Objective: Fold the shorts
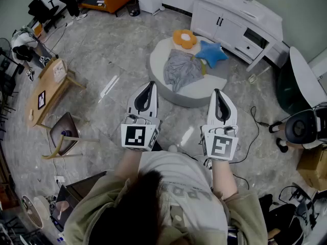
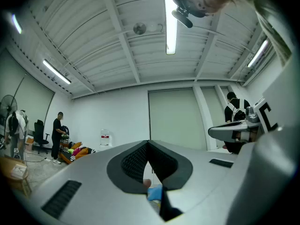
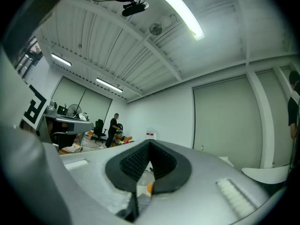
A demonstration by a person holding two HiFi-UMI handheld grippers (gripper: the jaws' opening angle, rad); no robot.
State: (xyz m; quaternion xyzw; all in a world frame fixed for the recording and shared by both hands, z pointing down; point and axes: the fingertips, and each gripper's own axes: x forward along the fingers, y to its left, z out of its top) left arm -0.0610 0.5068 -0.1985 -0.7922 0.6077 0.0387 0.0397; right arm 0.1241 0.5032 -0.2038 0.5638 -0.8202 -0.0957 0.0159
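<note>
1. On the round white low platform [image 1: 204, 93], ahead of the person, the crumpled grey fabric shorts [image 1: 182, 69] lie in an unfolded heap. Neither gripper touches them.
2. An orange flower-shaped cushion [image 1: 184, 38] sits just beyond the shorts. A blue star-shaped cushion [image 1: 211, 52] lies just beside them on the right, on the same platform.
3. Left gripper [image 1: 149, 86]: held out in front of the chest, roughly level, tip pointing toward the near edge of the platform. Its square-marker cube [image 1: 138, 136] faces the head camera.
4. Left gripper view: left gripper [image 2: 149, 146] is clenched, black ribbed pads meet at the tip, nothing caught between them.
5. Right gripper [image 1: 217, 93]: level, parallel to the left one, well apart from it, tip just short of the platform rim. Its marker cube [image 1: 220, 147] is turned up to the camera too.
6. Right gripper view: right gripper [image 3: 149, 146] is also clenched, pads together, empty.
7. Both bare forearms reach straight forward from rolled olive sleeves, left forearm [image 1: 130, 162] and right forearm [image 1: 223, 180], side by side.
8. Both grippers hang over the grey marbled floor [image 1: 107, 65], short of the shorts.
9. A white cabinet [image 1: 230, 19] stands past the platform at upper right. A wooden bench [image 1: 48, 88] stands at far left.
</note>
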